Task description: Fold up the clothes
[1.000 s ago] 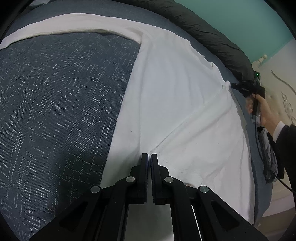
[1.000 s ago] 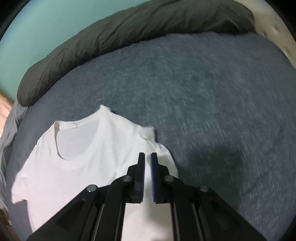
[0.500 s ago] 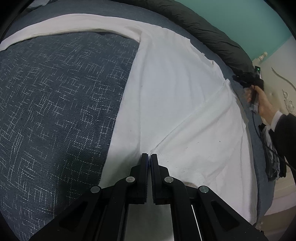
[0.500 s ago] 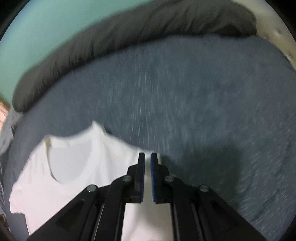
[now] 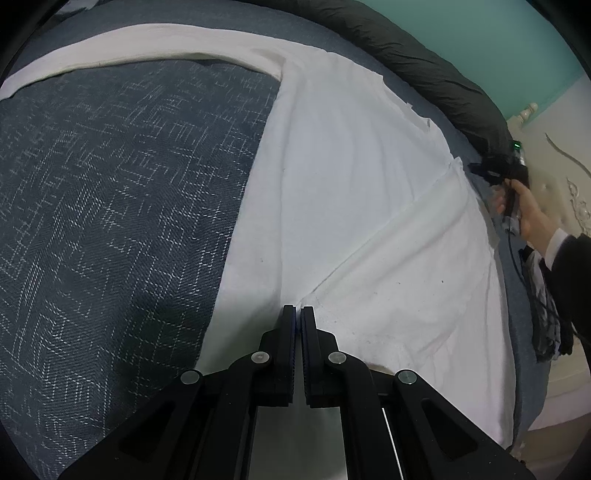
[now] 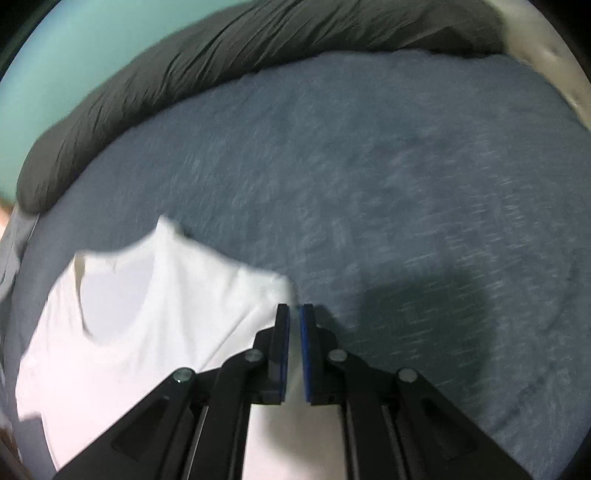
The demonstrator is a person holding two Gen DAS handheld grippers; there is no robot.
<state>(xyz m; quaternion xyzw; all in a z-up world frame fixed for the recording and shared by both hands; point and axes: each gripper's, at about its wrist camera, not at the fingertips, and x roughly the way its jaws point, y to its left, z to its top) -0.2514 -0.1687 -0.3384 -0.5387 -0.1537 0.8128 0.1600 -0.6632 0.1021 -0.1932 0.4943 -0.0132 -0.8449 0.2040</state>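
A white long-sleeved shirt (image 5: 351, 192) lies spread on a blue-grey bedspread (image 5: 122, 206), one side folded over along a diagonal crease. My left gripper (image 5: 297, 311) is shut, its tips at the near end of that crease, low over the cloth. My right gripper (image 6: 294, 309) is shut at the shirt's (image 6: 147, 314) shoulder edge, with the collar to its left. It also shows in the left wrist view as a black right gripper (image 5: 480, 170) in a hand (image 5: 528, 218), just past the crease's far corner. Whether either pinches cloth is hidden.
A dark grey rolled duvet (image 6: 229, 62) runs along the far edge of the bed, below a teal wall (image 5: 480, 33). A long white sleeve (image 5: 147, 44) stretches away to the left. Dark clothing (image 5: 546, 317) hangs at the bed's right side by a cream headboard (image 5: 565, 155).
In the right wrist view the shirt has slid left and the gripper now sits at its right edge, partly over the bedspread. The left wrist view is nearly unchanged.
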